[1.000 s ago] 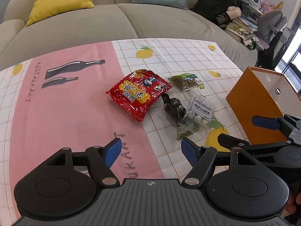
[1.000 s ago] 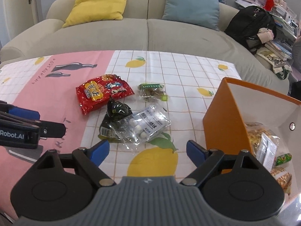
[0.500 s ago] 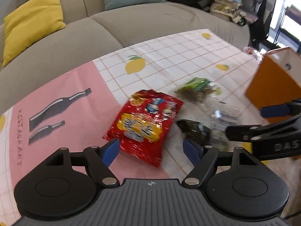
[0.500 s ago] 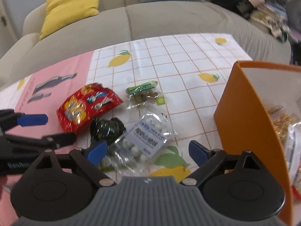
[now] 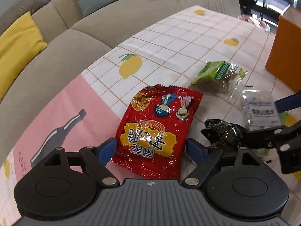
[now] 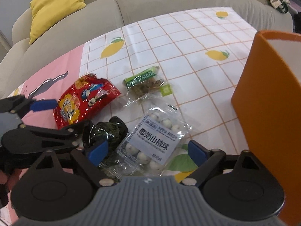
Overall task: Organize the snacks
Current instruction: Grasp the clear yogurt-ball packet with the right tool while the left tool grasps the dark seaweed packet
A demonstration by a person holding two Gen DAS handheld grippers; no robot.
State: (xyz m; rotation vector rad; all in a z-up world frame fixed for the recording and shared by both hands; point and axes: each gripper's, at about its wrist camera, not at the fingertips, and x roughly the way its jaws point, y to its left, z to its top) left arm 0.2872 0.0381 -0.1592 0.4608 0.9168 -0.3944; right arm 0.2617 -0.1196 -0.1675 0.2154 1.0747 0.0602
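My left tool (image 5: 151,149) is spread wide, one blue pad on each side of the near end of the red snack bag (image 5: 157,130); the pads look just beside the foil, and I cannot tell if they touch it. The bag is glossy crinkled foil with a serrated top edge, cartoon faces and yellow lettering, lying flat on the table (image 5: 169,43), across the line where the cloth's pink panel meets its white grid with lemon prints.

My right tool (image 6: 148,151) is also wide open and holds nothing. Between its pads lies the clear yogurt-ball packet (image 6: 154,143): transparent film, a pale label, round white balls inside. Its near edge is cut off behind the tool body.

Left of that packet sits a dark wrapped snack (image 6: 105,131), shiny, crumpled and lumpy. The left blue pad of the right tool overlaps its lower edge, and I cannot tell if they touch. Its markings are too dim to read.

Farther back lies the green-labelled packet (image 6: 146,86), clear film over brownish-green contents, partly blurred in the left view.

The orange box (image 6: 263,101) stands at the right, smooth stiff walls, pale inside, cropped by the frame edge; its contents are hidden. Behind the table is a grey fabric sofa (image 6: 169,3) with a yellow cushion (image 6: 54,5).
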